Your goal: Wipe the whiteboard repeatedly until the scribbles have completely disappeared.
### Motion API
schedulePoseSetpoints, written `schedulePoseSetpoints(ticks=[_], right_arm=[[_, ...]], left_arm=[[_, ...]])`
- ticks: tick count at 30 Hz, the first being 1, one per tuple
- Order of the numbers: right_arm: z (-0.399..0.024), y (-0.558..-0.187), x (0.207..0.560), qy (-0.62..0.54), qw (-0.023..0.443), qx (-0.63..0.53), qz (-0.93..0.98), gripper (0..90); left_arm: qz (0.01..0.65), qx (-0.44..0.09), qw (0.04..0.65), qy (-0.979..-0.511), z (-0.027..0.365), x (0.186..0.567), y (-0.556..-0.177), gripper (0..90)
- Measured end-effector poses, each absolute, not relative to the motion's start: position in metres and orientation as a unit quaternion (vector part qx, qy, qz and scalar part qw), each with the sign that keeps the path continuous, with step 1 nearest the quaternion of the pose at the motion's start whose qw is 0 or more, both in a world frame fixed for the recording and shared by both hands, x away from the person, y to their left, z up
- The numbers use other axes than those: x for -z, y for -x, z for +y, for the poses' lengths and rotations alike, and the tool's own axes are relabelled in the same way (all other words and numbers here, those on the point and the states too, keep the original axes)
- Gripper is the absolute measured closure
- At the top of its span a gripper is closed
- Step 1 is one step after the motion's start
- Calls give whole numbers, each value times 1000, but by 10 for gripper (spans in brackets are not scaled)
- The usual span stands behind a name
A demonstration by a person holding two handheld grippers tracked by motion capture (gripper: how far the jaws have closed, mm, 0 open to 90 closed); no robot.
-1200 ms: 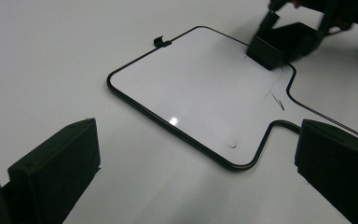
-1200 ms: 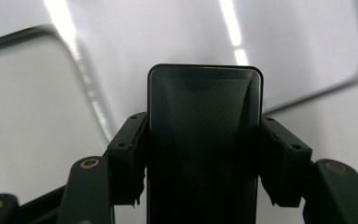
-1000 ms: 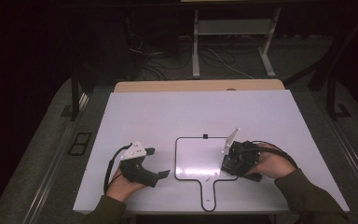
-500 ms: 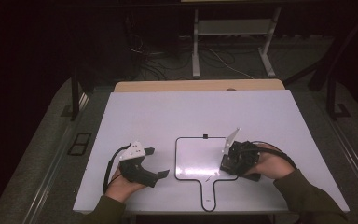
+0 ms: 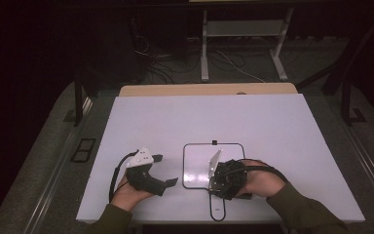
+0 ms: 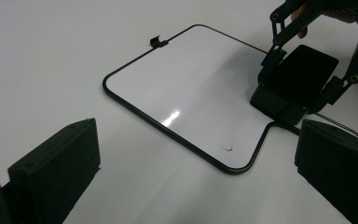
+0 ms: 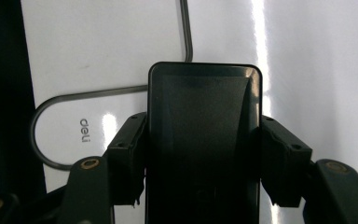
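A small whiteboard [image 5: 197,163] with a thin black frame and a loop handle [image 5: 217,209] lies flat on the white table. My right gripper [image 5: 220,185] points down over the board's near right corner, by the handle. It is shut on a black block eraser [image 7: 205,140], and the jaws press on its two sides. The left gripper view shows that eraser [image 6: 300,77] resting on the whiteboard [image 6: 191,84] at its edge. My left gripper [image 5: 165,169] lies on the table left of the board, open, with nothing between its jaws. A faint dark mark [image 6: 227,148] sits near the board's corner.
The white table [image 5: 224,117] stretches far beyond the board, with a wooden strip [image 5: 209,89] along its far edge. Behind it stand a metal frame [image 5: 243,44] and loose cables [image 5: 170,63] on the floor. A floor socket [image 5: 84,150] lies left of the table.
My right gripper has slid left and a little nearer with the eraser, from the board's right side to its near right corner. The left gripper has not moved.
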State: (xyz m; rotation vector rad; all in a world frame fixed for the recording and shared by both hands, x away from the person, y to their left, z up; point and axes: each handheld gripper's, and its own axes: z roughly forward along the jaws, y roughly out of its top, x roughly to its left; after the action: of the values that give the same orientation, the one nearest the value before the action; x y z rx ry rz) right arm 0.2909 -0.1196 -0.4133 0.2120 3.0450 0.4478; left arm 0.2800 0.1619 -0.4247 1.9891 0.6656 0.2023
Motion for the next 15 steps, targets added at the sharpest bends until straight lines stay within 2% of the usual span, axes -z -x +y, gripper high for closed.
schedulePoseSetpoints(ticks=[2, 8, 13, 15], right_arm=[[-118, -296, 413, -76, 25, -142, 987, 390], [-127, -317, 414, -120, 62, -133, 982, 390], [-115, -292, 414, -72, 30, -150, 986, 390], [-117, -297, 414, -80, 26, -149, 985, 390]], left_arm=[[276, -84, 495, -820, 163, 424, -280, 0], [277, -84, 496, -819, 163, 425, -280, 0], [276, -84, 494, -820, 163, 424, -280, 0], [277, -85, 496, -819, 163, 424, -280, 0]])
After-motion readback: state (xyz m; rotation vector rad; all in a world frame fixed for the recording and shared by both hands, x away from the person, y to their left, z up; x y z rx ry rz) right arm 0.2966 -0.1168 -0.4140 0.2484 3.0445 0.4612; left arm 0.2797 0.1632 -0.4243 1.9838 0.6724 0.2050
